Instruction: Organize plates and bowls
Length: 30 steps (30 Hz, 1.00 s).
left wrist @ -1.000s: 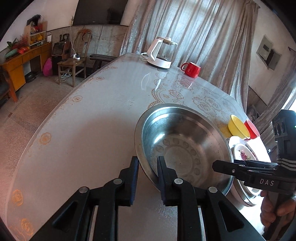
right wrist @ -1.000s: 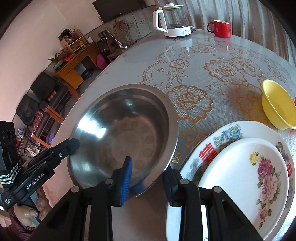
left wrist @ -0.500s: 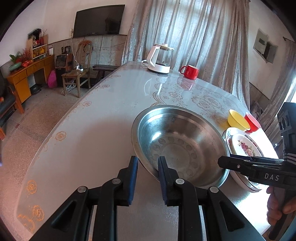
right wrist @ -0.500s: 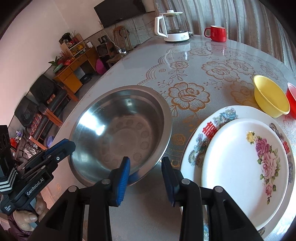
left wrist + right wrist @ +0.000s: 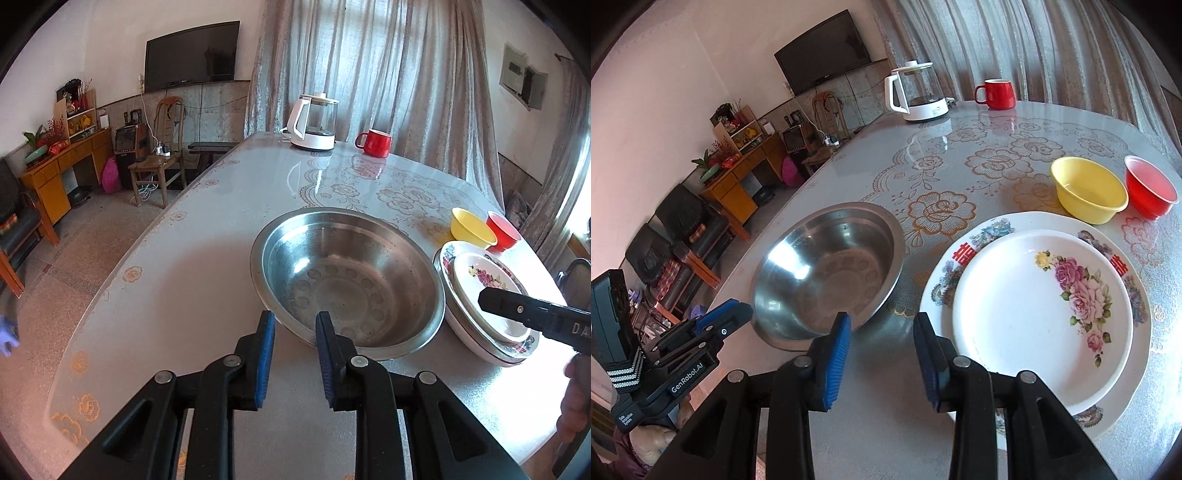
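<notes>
On glossy floral table: round dimpled steel basin, beside stacked glazed plates, smooth yellow bowl, red bowl. Left gripper narrow, empty, at basin rim; right gripper slightly apart, empty.

Near edge: your way is bare table in front of both grippers.
Ahead left: steel bowl blocks you.
Ahead right: stacked plates, with yellow bowl and red bowl behind.
Between: a narrow gap.
</notes>
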### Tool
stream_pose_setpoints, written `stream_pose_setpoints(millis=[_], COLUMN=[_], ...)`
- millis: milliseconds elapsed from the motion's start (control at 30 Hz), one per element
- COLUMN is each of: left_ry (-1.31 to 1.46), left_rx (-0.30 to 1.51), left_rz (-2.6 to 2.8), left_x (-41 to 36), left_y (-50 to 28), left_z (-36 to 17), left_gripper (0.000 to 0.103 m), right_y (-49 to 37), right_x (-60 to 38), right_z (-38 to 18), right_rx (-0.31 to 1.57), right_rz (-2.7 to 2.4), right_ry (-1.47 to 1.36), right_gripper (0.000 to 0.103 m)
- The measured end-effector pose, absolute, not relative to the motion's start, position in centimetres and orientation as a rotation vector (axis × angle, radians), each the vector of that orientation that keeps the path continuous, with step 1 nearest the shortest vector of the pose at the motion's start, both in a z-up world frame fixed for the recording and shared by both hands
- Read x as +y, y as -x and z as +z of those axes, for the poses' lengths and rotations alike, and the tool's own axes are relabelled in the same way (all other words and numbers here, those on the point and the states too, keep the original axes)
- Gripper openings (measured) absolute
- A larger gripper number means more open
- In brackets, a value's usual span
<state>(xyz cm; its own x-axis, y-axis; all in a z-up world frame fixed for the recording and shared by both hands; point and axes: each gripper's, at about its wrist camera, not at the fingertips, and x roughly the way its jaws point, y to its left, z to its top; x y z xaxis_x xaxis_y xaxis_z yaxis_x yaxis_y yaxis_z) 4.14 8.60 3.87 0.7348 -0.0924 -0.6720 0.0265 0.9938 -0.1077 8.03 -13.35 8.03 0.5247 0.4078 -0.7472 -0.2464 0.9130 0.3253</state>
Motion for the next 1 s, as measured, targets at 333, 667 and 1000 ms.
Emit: stream_pose_setpoints(millis=[333,667,1000], left_ry=[0.05,-0.007,-0.061], left_rx=[0.691,0.65,0.661], left_rz=[-0.103,-0.173,-0.262], left_x=[6.8,4.1,0.5], left_y=[-1.7,-1.4,-3.7], left_z=[5.2,6.4,6.4], left_gripper=[0.035,0.043,0.043], right_y=[-5.6,-4.8,-4.8], right_x=[-16.8,-20.8,-25.3], right_z=[8.6,8.3,8.5], right_rx=[0.877,0.85,0.819], right_rz=[0.317,0.234,0.138], right_ry=[-0.248,-0.342,-0.414], right_gripper=[0.038,0.041,0.041])
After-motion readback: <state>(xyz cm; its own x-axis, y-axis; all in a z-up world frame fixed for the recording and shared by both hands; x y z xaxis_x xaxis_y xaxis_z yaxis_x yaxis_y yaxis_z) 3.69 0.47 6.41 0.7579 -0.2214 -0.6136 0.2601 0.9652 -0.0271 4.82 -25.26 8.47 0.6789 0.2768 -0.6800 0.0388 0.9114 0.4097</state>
